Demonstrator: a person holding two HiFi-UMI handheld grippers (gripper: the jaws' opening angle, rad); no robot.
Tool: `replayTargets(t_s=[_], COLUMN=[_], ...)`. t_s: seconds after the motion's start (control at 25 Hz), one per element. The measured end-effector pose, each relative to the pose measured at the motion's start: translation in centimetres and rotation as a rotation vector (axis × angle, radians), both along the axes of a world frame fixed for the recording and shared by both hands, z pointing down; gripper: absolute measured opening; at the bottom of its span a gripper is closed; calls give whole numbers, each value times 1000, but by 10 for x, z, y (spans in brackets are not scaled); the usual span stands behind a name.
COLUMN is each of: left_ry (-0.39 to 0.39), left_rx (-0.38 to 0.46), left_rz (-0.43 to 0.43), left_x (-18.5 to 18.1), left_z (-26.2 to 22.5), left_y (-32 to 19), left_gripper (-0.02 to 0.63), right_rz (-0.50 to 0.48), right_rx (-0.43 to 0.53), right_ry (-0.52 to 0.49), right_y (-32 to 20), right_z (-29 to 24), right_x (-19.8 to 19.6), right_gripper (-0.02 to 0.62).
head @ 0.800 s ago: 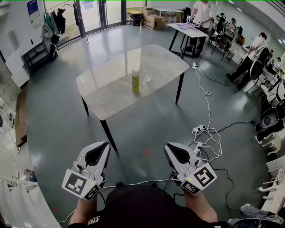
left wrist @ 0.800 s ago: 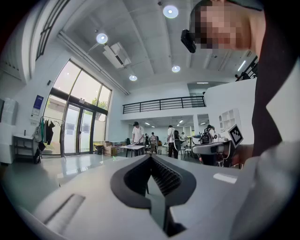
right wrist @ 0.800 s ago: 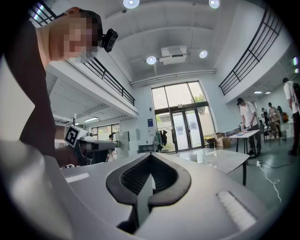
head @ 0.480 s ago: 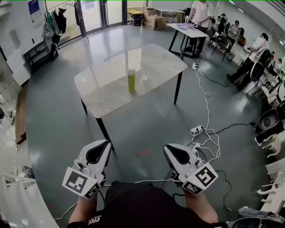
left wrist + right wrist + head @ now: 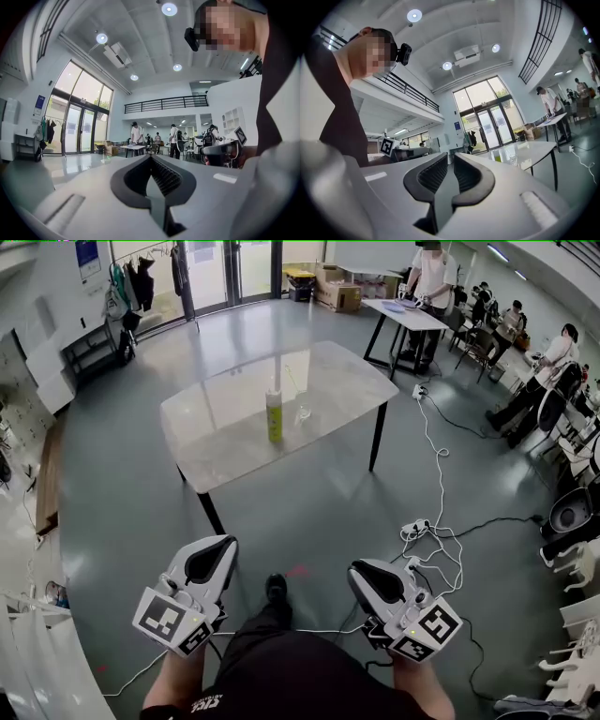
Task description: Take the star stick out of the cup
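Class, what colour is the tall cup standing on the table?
The cup is yellow-green, and the head view shows it best.

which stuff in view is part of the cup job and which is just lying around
For the job: tall yellow-green cup, marble table under it, left gripper, right gripper.
Lying about: small clear glass beside the cup, power strip and cables on the floor, far table, cardboard boxes.

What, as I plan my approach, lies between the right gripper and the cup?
The head view shows only grey floor, then bare table top, between the right gripper and the cup.
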State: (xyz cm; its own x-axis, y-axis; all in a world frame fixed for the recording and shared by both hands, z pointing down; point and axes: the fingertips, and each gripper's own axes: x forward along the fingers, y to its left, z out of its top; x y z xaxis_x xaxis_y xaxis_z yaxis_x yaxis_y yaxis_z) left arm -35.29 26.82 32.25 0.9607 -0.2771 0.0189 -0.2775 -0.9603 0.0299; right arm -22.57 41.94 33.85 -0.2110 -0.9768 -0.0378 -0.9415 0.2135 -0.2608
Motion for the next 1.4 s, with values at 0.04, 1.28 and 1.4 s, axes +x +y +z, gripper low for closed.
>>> replayTargets(t_s=[0.04, 1.28, 1.4], left_ry=[1, -49, -54], left_rx=[-3, -95, -103], left_rz=[1, 45, 1], left_x=[6, 221, 243], left_z=[1, 22, 25], left_y=[-4, -215, -224], left_gripper=[2, 2, 2], right_rz=[5, -123, -171], right_rx=[-7, -147, -150], right_ry=[-3, -50, -56], right_y=[-2, -243, -256], right_z=[3, 25, 28], right_x=[6, 192, 219], right_gripper=[58, 115, 115])
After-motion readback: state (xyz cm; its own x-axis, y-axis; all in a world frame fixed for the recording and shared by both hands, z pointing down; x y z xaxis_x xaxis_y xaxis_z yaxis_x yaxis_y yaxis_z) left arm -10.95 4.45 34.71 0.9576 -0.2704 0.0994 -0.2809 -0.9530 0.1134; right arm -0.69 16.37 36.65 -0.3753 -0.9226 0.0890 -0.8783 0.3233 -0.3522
